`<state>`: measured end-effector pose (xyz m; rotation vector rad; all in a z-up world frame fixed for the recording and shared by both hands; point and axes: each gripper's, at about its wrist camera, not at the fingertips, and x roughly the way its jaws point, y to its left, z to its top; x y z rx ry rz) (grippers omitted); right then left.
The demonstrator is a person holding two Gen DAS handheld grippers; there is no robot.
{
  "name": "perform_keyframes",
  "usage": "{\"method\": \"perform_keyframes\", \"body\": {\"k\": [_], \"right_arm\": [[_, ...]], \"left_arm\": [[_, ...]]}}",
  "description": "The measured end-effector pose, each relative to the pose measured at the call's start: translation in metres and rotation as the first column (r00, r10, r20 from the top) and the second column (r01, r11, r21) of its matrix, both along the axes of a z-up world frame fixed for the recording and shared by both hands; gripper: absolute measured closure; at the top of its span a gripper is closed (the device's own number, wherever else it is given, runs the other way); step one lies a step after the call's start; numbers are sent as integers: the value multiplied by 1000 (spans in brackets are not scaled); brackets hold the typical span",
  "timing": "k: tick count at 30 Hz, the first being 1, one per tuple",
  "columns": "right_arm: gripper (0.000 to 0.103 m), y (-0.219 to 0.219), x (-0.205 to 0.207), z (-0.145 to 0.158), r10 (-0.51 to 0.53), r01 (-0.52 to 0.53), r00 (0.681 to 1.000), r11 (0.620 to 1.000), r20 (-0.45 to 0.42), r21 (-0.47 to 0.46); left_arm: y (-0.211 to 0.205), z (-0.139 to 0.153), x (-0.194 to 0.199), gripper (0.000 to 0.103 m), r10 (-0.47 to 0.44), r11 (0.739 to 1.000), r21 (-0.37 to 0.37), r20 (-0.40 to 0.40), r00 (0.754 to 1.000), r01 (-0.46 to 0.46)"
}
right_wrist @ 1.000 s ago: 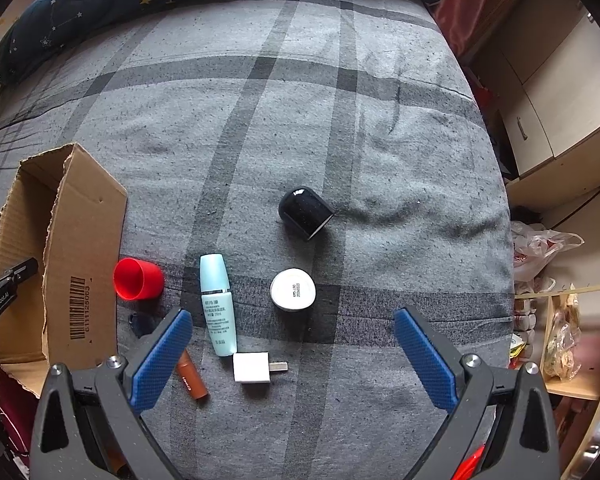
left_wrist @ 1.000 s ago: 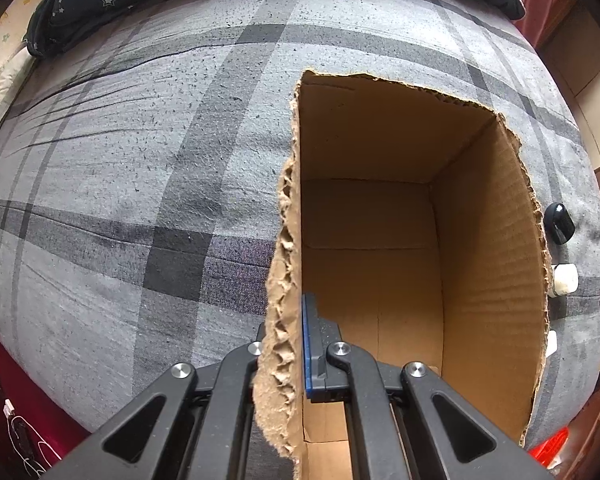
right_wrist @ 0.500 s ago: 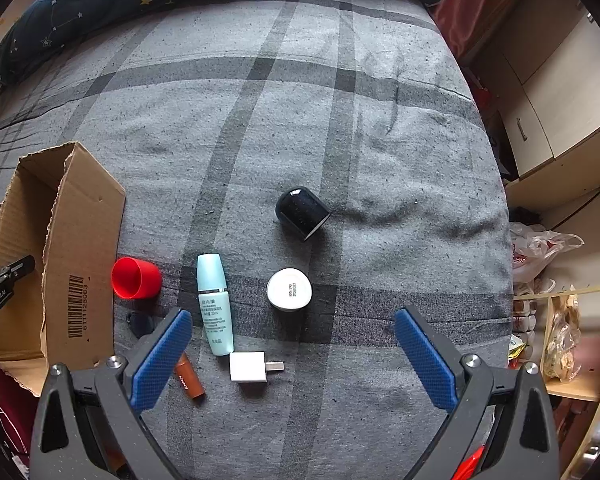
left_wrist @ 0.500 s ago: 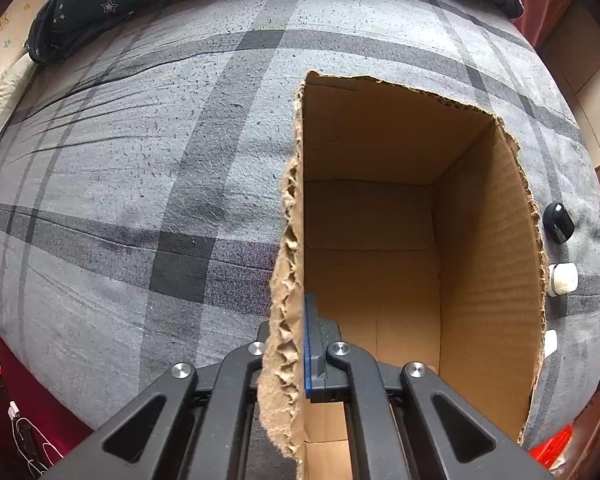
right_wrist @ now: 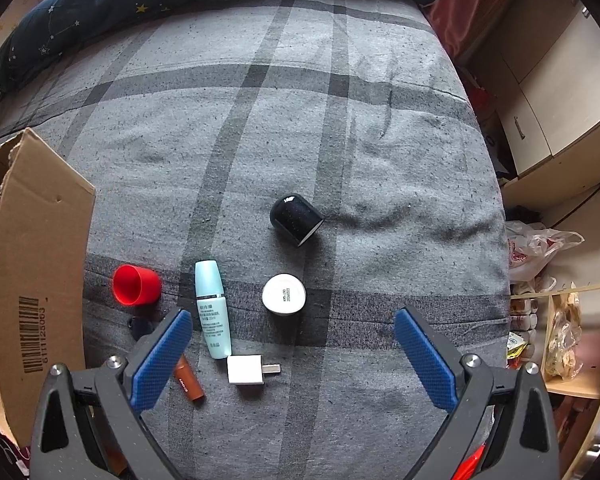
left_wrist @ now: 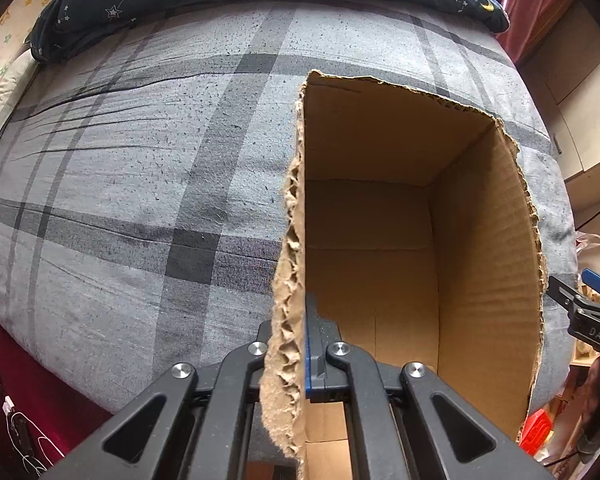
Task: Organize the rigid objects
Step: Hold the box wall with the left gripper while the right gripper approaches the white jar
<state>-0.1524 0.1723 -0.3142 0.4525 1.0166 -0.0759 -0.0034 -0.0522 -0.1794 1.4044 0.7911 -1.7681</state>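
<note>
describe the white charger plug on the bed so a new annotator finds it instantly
Start from the cardboard box at the left of the grey plaid bedspread; small items lie to its right. Below the pale teal bottle lies the charger plug: the only white cube, with metal prongs pointing right.

Open bedspread (right_wrist: 380,152) stretches beyond the black cap (right_wrist: 296,219) and white jar (right_wrist: 284,294). The cardboard box (right_wrist: 40,264) walls off the left, crowding the red cup (right_wrist: 135,285), bottle (right_wrist: 213,312) and charger (right_wrist: 246,369)

right gripper (right_wrist: 288,354) spread wide | over white charger (right_wrist: 245,369) | small dark item (right_wrist: 140,326), possibly a cap
</note>
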Motion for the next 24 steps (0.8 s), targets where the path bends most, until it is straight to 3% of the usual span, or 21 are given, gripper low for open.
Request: {"method": "perform_keyframes", "body": {"k": [5,24], "right_arm": [[0,0,0,0,2,-3,1000,1000,5,12],[0,-1,9,-7,7,-8,1000,999,18,40]], "left_arm": [[9,11,7,101,41,999,2,-33,999,-41],[21,27,13,101,127,991,-34,-22,992,-127]]}}
